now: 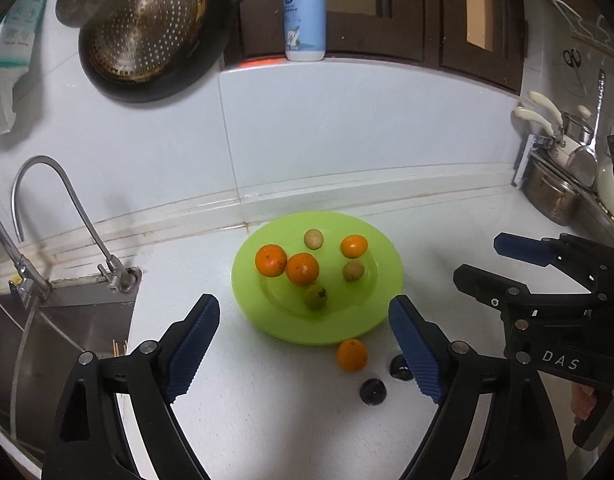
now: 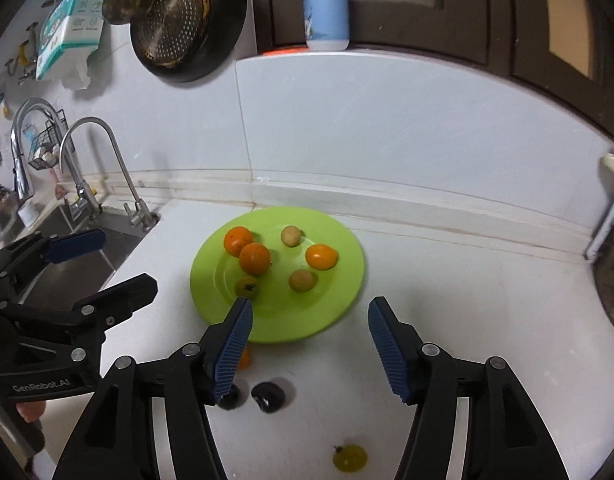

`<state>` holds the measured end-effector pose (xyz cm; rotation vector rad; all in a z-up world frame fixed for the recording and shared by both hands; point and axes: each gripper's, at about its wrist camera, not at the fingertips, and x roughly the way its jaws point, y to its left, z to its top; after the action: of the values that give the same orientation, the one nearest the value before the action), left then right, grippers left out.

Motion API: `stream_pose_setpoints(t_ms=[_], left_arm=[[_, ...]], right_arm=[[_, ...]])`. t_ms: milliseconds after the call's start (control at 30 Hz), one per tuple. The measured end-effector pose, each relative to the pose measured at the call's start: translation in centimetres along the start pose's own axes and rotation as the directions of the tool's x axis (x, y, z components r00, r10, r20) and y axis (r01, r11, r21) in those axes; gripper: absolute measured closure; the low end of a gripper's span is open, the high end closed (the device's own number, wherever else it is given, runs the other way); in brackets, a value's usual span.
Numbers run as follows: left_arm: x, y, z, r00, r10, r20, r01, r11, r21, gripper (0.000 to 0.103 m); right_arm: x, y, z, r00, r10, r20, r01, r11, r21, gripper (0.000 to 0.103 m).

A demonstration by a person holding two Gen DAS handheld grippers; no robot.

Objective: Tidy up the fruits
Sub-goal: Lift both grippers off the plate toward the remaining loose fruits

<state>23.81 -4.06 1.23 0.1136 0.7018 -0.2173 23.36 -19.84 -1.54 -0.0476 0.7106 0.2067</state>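
Note:
A green plate point(image 1: 371, 316) point(image 2: 343, 296) on the white counter holds three oranges point(image 1: 302, 268) point(image 2: 254, 258), two tan longans point(image 1: 353, 271) point(image 2: 303, 280) and a small green-yellow fruit point(image 1: 315, 297) point(image 2: 247, 287). A loose orange point(image 1: 351, 355) point(image 2: 243, 358) and two dark fruits point(image 1: 373, 391) point(image 2: 269, 396) lie on the counter in front of the plate. A yellow fruit point(image 2: 349, 457) lies nearer. My left gripper point(image 1: 305, 350) point(image 2: 107, 260) is open and empty, before the plate. My right gripper point(image 2: 311, 348) point(image 1: 483, 260) is open and empty, right of the plate.
A sink point(image 1: 67, 332) with faucets point(image 1: 39, 184) is at left. A strainer pan point(image 1: 147, 32) hangs on the wall. A bottle point(image 1: 305, 16) stands on the ledge. Pots and utensils point(image 1: 555, 188) crowd the right end of the counter.

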Motion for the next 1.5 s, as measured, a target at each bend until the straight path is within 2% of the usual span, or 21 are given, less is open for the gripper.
stream_pose_setpoints(t_ms=[467, 867, 1267, 1500], left_arm=[[-1.5, -2.0, -2.7, 1.000, -0.019, -0.008, 0.020, 0.998, 0.054, 0.013], [0.8, -3.4, -5.8, 0.993, -0.048, -0.106, 0.061, 0.991, 0.116, 0.013], [4.4, -4.7, -8.2, 0.975, -0.081, -0.208, 0.115, 0.981, 0.158, 0.014], [6.0, -4.8, -8.5, 0.970, -0.100, -0.220, 0.137, 0.977, 0.161, 0.015]], right_arm=[[-3.6, -1.1, -3.6, 0.996, -0.091, 0.017, 0.089, 0.992, 0.086, 0.042], [-3.3, -1.7, -7.7, 0.989, -0.126, -0.082, 0.136, 0.982, 0.134, 0.042], [-1.4, -2.8, -11.0, 0.970, -0.137, -0.200, 0.174, 0.967, 0.185, 0.042], [0.0, -3.0, -11.7, 0.964, -0.139, -0.226, 0.180, 0.968, 0.174, 0.042]])
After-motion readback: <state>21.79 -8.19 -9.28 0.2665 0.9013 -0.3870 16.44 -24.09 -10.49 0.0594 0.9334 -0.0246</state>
